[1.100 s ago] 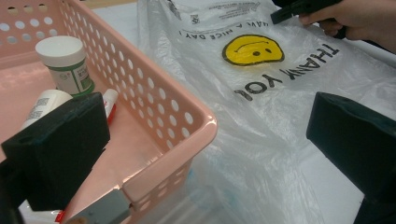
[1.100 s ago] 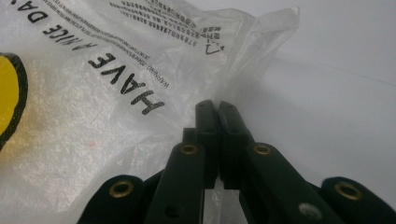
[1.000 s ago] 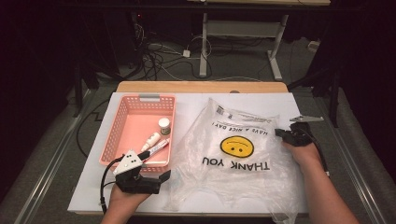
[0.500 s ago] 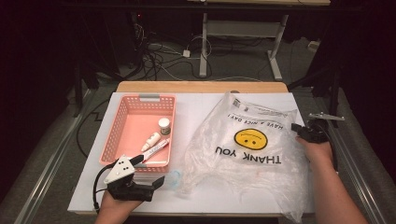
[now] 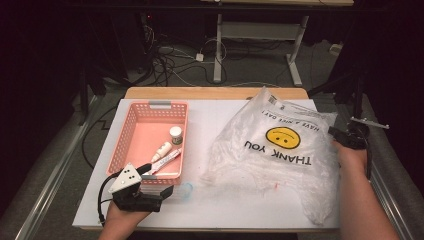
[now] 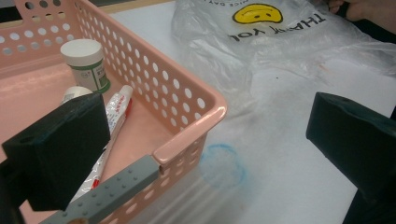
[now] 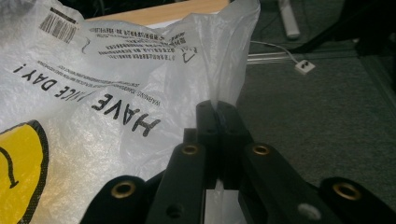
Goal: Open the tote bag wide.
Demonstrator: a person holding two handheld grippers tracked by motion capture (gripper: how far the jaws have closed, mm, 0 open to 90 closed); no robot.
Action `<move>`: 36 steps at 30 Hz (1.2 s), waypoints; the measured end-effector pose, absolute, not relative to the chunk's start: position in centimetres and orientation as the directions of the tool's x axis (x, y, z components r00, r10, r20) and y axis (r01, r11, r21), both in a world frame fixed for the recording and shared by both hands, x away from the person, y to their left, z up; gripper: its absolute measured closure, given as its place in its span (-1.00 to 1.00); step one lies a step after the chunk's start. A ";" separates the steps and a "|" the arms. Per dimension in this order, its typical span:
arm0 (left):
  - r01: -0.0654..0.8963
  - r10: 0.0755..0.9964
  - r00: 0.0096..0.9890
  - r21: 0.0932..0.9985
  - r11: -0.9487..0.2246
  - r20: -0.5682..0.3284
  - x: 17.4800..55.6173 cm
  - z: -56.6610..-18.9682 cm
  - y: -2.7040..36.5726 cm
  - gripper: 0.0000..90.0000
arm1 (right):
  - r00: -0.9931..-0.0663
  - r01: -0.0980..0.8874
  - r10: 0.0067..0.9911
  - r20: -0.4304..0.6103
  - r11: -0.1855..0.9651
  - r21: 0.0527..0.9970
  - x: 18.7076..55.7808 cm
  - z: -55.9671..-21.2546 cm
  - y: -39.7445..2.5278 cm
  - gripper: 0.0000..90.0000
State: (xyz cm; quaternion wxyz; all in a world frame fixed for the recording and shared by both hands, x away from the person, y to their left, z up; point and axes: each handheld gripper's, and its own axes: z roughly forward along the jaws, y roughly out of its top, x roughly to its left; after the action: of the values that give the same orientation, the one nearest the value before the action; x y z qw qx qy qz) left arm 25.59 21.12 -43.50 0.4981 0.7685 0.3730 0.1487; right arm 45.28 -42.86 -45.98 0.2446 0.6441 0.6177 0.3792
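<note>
A clear plastic bag printed with a yellow smiley and "THANK YOU" lies spread over the right half of the white table. My right gripper is shut on the bag's right edge, and in the right gripper view a fold of bag is pinched between the closed jaws of that gripper. My left gripper rests open near the table's front edge. Its jaws straddle the near right corner of the pink basket. A clear, blue-rimmed plastic thing lies on the table between them.
The pink basket holds a white jar, a small white bottle and a tube. The white table top ends close to both hands. Beyond it are a wooden strip, cables and desk legs on the floor.
The right gripper has pulled the bag to the right. The left gripper has drawn back a little to the left. The blue-rimmed clear thing now lies uncovered beside the basket.
</note>
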 end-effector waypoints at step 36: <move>0.429 0.715 0.682 0.876 -0.221 -0.153 25.9 -43.8 21.4 -1.00 | -0.293 0.483 0.955 0.054 0.099 0.870 32.4 -44.8 -38.7 0.09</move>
State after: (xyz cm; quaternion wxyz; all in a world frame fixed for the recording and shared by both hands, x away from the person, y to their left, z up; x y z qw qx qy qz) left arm 25.90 21.43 -43.77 0.5009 0.7682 0.3722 0.1430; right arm 32.43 -38.72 -44.81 0.2810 0.5240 0.6858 0.4197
